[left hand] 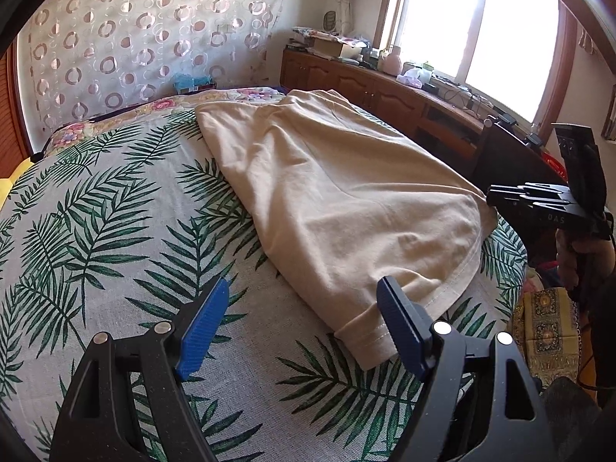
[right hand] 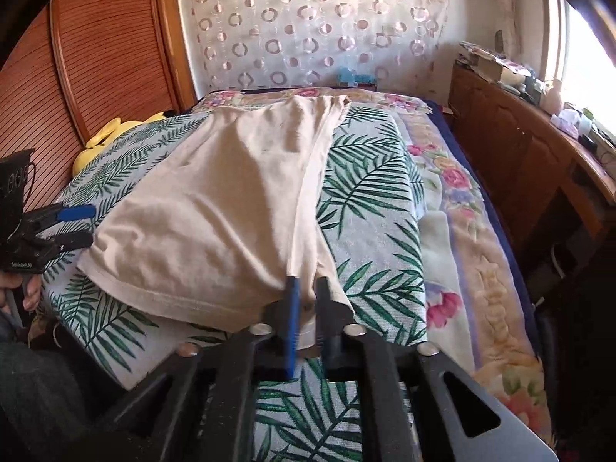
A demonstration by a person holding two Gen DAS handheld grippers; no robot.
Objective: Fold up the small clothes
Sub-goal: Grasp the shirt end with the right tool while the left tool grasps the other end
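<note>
The left hand-held gripper [left hand: 302,317] hangs wide apart just above the bed, its blue pads [left hand: 204,331] spread, the right-hand pad touching or just over the near hem corner of the beige garment [left hand: 331,192]; nothing sits between the pads. Over on the right, the right hand-held gripper [right hand: 306,310] is closed narrow on the other near corner of that garment's hem, cloth pinched between its two fingers and bunching up toward them. The garment itself lies stretched long across the leaf-print bedspread [left hand: 96,231], running from the near edge of the bed away toward the far end, creased along its length. A floral blanket [right hand: 473,254] lies to the right of the bedspread. Further right stands a wooden cabinet [right hand: 519,154] under a bright window [left hand: 473,27], its top cluttered. A circle-patterned curtain [right hand: 308,30] hangs at the far wall.
</note>
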